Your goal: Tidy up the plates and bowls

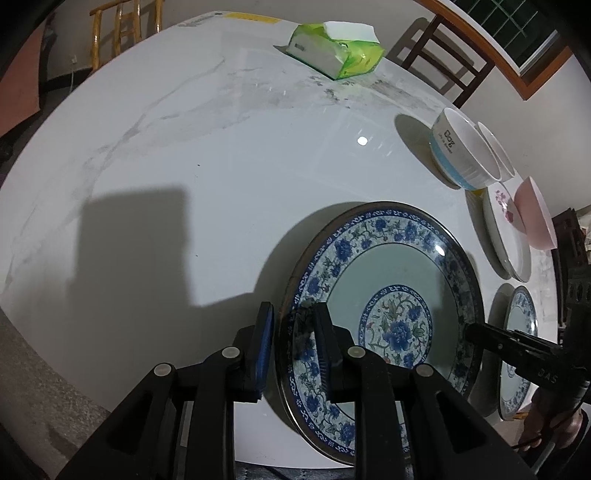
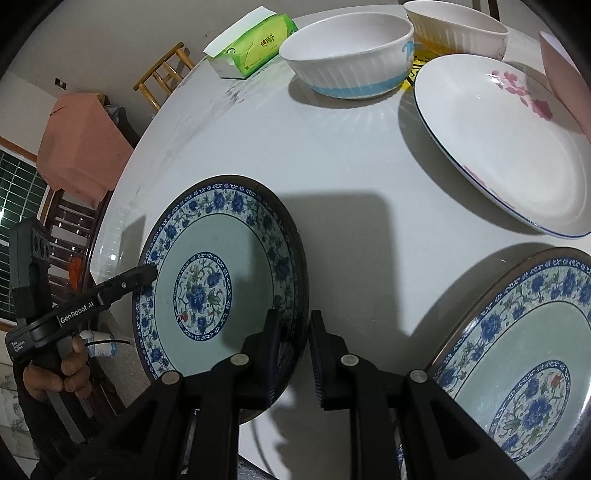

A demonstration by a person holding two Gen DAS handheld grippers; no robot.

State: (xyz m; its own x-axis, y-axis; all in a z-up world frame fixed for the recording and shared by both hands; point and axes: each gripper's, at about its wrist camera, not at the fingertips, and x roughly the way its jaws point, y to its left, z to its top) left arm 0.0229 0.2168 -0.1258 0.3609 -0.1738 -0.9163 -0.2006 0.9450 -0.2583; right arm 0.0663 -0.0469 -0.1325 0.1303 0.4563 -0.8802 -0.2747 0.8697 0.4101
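Note:
A blue-flowered plate (image 1: 391,288) lies on the white marble table (image 1: 184,147). My left gripper (image 1: 293,314) straddles its near rim, one finger inside and one outside; its jaws stand close around the rim. My right gripper (image 2: 293,321) straddles the opposite rim of the same plate (image 2: 207,273), with a gap showing beside the rim. A second blue-flowered plate (image 2: 524,354) lies to the right. A white plate with pink flowers (image 2: 509,147), a blue-banded white bowl (image 2: 351,55), a second white bowl (image 2: 458,29) and a pink bowl (image 1: 535,218) stand further back.
A green tissue pack (image 1: 332,48) lies at the far side of the table. Wooden chairs (image 1: 443,55) stand around the table. The table's edge runs just below both grippers.

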